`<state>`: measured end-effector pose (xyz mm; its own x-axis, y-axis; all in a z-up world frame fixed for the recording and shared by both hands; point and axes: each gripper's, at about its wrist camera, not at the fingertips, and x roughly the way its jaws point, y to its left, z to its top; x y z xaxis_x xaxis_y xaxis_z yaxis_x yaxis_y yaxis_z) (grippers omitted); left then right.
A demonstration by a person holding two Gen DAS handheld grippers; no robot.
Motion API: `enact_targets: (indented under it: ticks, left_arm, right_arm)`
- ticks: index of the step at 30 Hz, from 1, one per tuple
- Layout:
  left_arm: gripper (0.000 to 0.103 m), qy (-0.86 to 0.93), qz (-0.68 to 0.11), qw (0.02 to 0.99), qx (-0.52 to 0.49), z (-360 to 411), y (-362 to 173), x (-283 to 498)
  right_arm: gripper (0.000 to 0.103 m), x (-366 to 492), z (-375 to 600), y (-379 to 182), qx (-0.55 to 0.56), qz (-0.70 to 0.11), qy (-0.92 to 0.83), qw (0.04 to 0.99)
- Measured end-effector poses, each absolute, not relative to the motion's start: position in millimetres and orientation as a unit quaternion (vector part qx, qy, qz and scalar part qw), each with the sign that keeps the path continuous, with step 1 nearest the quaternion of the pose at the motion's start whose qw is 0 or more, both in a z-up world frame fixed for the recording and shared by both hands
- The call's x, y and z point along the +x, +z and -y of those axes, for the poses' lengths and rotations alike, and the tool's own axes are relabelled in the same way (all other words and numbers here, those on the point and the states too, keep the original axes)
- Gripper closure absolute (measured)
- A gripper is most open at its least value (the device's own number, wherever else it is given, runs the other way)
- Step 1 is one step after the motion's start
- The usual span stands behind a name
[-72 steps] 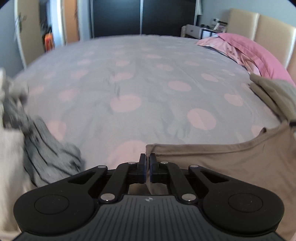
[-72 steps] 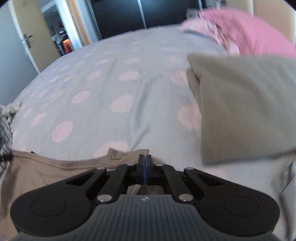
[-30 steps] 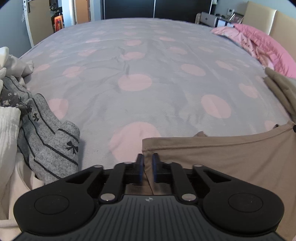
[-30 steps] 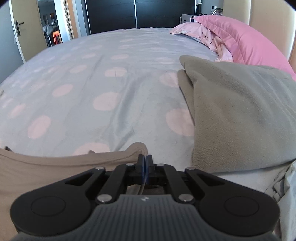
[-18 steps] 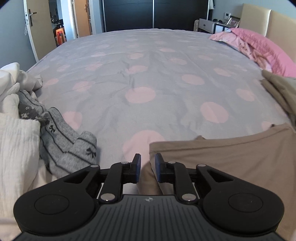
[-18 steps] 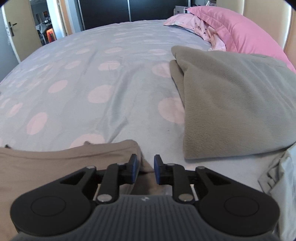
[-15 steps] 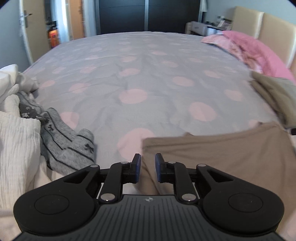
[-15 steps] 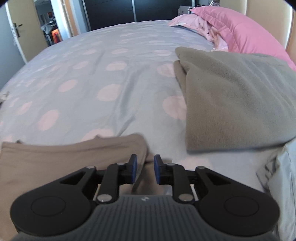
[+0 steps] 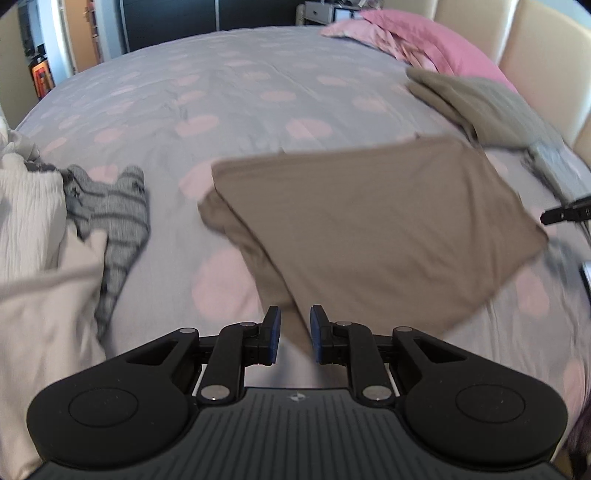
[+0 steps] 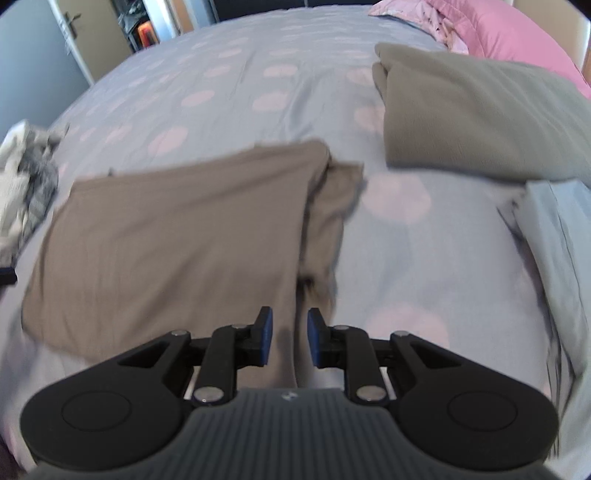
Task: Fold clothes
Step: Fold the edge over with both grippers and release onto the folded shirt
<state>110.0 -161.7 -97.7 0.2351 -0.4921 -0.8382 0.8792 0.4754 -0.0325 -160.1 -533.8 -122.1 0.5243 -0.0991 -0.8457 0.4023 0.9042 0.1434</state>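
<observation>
Brown garment (image 9: 369,221) lies folded on the bedspread (image 9: 240,85). Your left gripper (image 9: 294,338) and right gripper (image 10: 286,336) are released, jaws parted, gripping nothing.

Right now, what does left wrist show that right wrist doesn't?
Left wrist only: white cloth with the grey striped garment close by, and the headboard. Right wrist only: a pale blue sheet at the right edge and a door. Both: the tan shirt lying folded on the dotted bedspread, the olive blanket, pink pillow, and each view's own gripper, jaws open off the shirt.
</observation>
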Motion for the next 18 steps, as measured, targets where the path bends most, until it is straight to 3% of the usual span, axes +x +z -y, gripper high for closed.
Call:
enact_targets:
  ticks: [6, 9, 15, 18]
  left_arm:
    - [0.087, -0.468, -0.395, 0.729, 0.304, 155.1, -113.1, 71.6]
    - [0.082, -0.474, -0.373, 0.719, 0.346, 157.2, -120.7, 53.5]
    - [0.080, -0.471, -0.331, 0.717, 0.394, 166.4, -136.9, 34.8]
    - [0.080, -0.478, -0.315, 0.716, 0.399, 174.0, -139.3, 29.4]
  right_arm:
    - [0.080, -189.9, 515.4, -130.6, 0.135, -0.482, -0.129, 0.856]
    - [0.078, -196.9, 507.1, -131.7, 0.107, -0.488, -0.112, 0.859]
    - [0.073, -199.3, 491.2, -138.7, 0.019, -0.486, -0.090, 0.869]
    - [0.064, -195.7, 485.2, -143.3, -0.026, -0.481, -0.080, 0.873]
